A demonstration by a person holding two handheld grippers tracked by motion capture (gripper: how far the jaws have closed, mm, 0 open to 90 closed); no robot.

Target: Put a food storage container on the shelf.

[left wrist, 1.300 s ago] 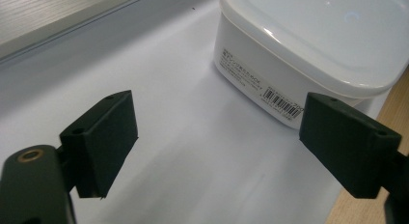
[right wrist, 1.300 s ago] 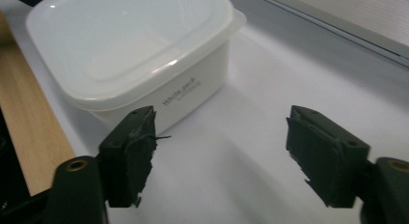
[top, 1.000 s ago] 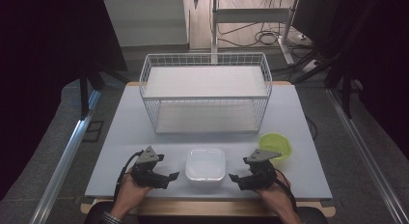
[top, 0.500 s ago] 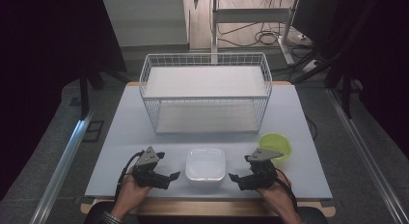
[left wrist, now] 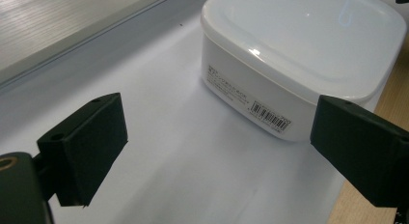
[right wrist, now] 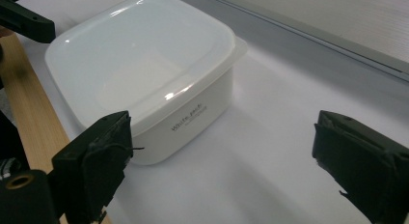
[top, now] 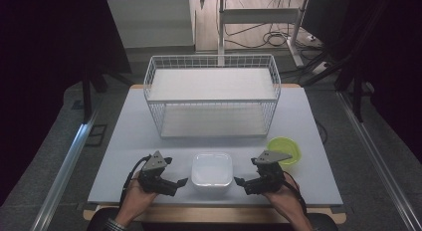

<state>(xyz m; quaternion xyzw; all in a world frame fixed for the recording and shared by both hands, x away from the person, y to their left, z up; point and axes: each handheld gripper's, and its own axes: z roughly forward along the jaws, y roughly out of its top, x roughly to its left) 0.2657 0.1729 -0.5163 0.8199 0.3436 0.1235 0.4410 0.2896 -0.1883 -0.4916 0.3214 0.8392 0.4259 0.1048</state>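
the lidded white container [top: 212,169] sits at the worktop's [top: 124,141] near edge, between left gripper [top: 174,183] and right gripper [top: 241,183]. both wide open, empty; the right's fingers have just been opening. close in level from either side, squeezing evenly below the lid.

High view overhead, forward-down; gripper views close, low; all share white container [top: 212,169].

Room: you work in a dim room with black edges; the white table [top: 149,141] catches the light.
Glare: small highlights on your white box [right wrist: 144,74] lid.
Focus: both gripper views sharp; high view slightly soft.
Shadows: faint, beside the box.
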